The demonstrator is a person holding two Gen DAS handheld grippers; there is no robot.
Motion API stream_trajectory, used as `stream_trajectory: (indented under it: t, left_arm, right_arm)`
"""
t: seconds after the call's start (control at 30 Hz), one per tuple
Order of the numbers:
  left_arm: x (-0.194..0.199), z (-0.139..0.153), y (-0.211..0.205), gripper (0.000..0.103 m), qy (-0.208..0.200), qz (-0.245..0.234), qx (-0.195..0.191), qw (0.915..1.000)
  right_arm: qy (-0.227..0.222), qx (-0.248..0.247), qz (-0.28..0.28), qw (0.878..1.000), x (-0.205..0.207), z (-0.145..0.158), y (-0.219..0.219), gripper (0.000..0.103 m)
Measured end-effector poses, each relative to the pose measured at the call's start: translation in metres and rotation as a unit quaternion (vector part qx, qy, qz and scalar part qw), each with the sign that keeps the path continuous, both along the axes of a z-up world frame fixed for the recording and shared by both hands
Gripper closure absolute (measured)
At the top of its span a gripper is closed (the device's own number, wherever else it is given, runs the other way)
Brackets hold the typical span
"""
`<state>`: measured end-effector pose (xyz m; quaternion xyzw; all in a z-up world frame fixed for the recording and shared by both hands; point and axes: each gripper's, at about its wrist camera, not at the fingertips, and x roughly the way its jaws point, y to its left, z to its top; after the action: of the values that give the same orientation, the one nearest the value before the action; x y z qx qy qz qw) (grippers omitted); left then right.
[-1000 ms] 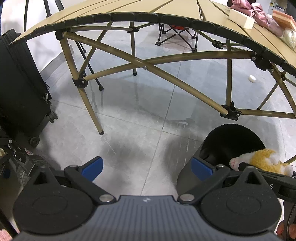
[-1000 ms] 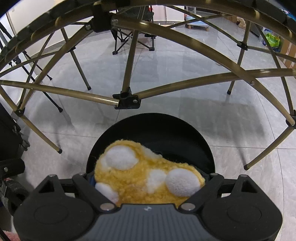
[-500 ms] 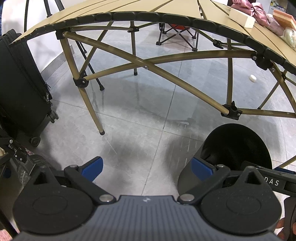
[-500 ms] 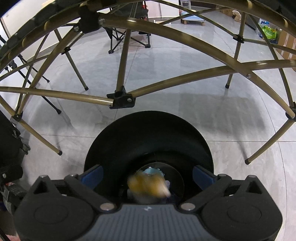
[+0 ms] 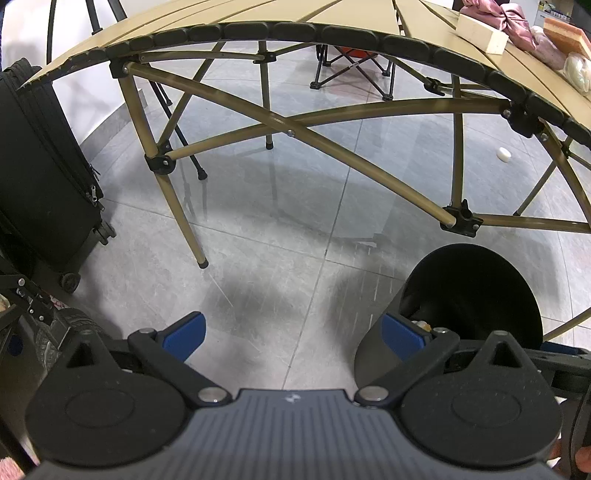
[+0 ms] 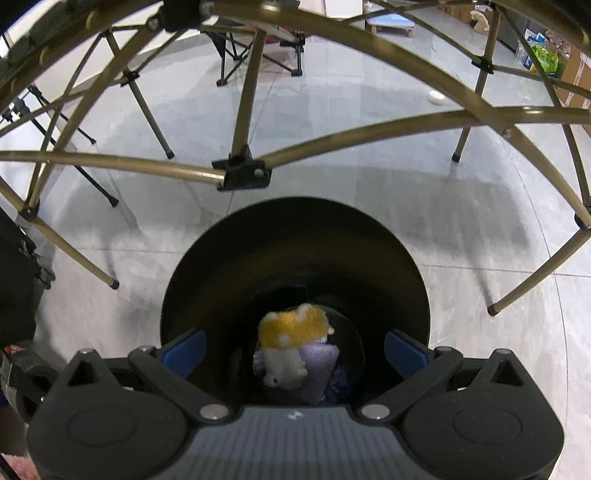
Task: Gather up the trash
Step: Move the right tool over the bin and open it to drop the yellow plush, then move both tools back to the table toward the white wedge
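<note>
A black round bin (image 6: pixel 295 236) stands on the grey floor under the folding table. At its bottom lies a yellow and white plush toy (image 6: pixel 291 332) on top of purple scraps (image 6: pixel 319 363). My right gripper (image 6: pixel 295 349) hangs directly over the bin mouth, open wide, nothing between its blue pads. In the left wrist view the same bin (image 5: pixel 476 288) sits at the right, and my left gripper (image 5: pixel 293 334) is open over bare floor just left of it. A small white piece (image 5: pixel 503 154) lies on the floor beyond the table frame.
Tan table legs and cross bars (image 5: pixel 332 147) span the floor ahead of the bin. A black suitcase (image 5: pixel 40 177) stands at the left. The tabletop (image 5: pixel 332 11) carries a white block (image 5: pixel 480 33), pink cloth and other items. Folding chairs stand further back.
The right gripper opened and let go of the plush toy, which fell into the bin and now rests at its bottom. The left gripper stayed where it was.
</note>
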<state>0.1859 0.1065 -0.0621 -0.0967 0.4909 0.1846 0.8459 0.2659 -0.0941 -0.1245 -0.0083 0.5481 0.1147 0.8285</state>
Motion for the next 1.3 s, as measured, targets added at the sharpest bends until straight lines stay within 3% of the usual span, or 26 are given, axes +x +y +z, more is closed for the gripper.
stream_trajectory:
  t: [0.27,0.53,0.97,1.3]
  left_arm:
    - [-0.005,0.009,-0.007,0.000,-0.015,-0.006,0.004,0.9999]
    - [-0.017,0.037,-0.016,0.000,-0.056,-0.020,0.006,0.9982]
    - [-0.029,0.078,-0.025,0.000,-0.119,-0.021,0.015,0.9926]
    - [-0.029,0.112,-0.043,0.000,-0.159,-0.038,0.039,0.9857]
  right_arm:
    - [0.002,-0.003,-0.003,1.000,-0.009,0.011,-0.008,0.000]
    - [-0.025,0.021,-0.017,0.999,-0.024,0.044,-0.029,0.000]
    - [-0.102,0.029,-0.014,0.994,-0.058,0.105,-0.069,0.000]
    - [-0.196,0.051,-0.018,0.979,-0.075,0.166,-0.100,0.000]
